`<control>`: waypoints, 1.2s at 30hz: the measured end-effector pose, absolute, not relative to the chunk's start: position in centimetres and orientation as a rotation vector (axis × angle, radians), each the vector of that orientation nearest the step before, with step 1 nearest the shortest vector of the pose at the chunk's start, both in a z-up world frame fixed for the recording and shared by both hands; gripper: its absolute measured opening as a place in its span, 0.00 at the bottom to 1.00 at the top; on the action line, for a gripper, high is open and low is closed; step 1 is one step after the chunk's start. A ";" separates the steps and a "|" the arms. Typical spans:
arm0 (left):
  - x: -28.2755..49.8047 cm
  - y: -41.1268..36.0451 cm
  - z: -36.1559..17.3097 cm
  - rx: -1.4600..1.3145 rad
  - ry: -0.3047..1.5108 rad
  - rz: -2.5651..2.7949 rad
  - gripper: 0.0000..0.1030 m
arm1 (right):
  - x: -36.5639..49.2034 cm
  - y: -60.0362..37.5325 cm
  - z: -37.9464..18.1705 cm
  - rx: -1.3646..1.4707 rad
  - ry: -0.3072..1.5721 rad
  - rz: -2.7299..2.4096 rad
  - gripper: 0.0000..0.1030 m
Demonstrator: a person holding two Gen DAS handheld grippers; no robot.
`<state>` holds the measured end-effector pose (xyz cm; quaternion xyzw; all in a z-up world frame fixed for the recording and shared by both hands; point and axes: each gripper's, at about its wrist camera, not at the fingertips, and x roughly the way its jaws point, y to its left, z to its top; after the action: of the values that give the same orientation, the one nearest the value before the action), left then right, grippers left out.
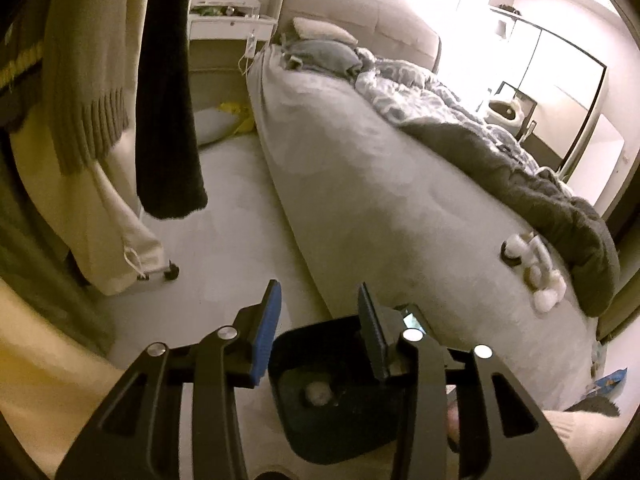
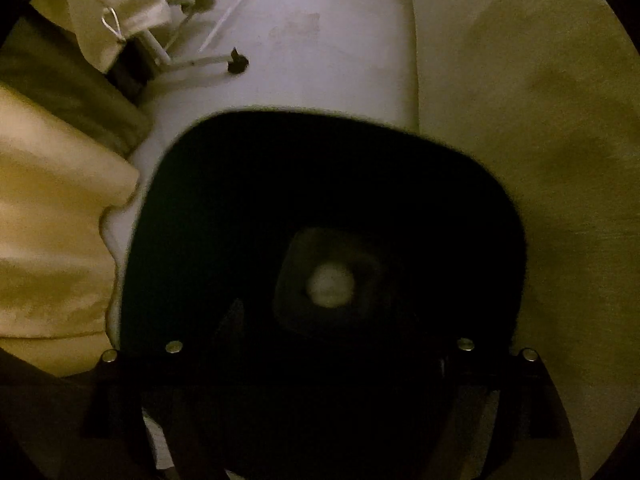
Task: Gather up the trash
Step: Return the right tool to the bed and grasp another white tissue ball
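A pale wad [image 2: 330,284] lies at the bottom of the black bin [image 2: 192,208], directly below the right gripper [image 2: 320,344], whose fingers stand wide and empty. The left gripper [image 1: 318,332], half open and holding nothing, hovers over the bin on the floor [image 1: 224,248] beside the bed [image 1: 380,184], where more wads [image 1: 544,300] wait near the edge.

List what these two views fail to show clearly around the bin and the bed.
- Right gripper, right wrist view: its fingers vanish against the dark bin.
- Pale ball in the bin: blurred, material unclear.
- Small white items on the bed, left wrist view: too small to identify.
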<state>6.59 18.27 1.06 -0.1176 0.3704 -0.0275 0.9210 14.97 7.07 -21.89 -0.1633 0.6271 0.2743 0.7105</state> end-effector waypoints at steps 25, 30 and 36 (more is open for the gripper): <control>9.2 11.5 7.4 -0.273 0.644 -0.145 0.83 | 14.8 -3.6 -1.8 -0.203 0.926 0.674 0.85; 10.0 8.2 7.3 -0.246 0.651 -0.179 0.87 | 15.1 -7.1 -0.1 -0.165 0.875 0.634 0.88; 11.4 4.7 6.4 -0.214 0.683 -0.193 0.89 | 15.8 -12.7 0.8 -0.114 0.842 0.566 0.89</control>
<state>11.43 4.65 6.44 -0.1046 0.3338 -0.0943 0.9321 15.84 -12.74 0.84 -0.0547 0.4030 0.2707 0.8725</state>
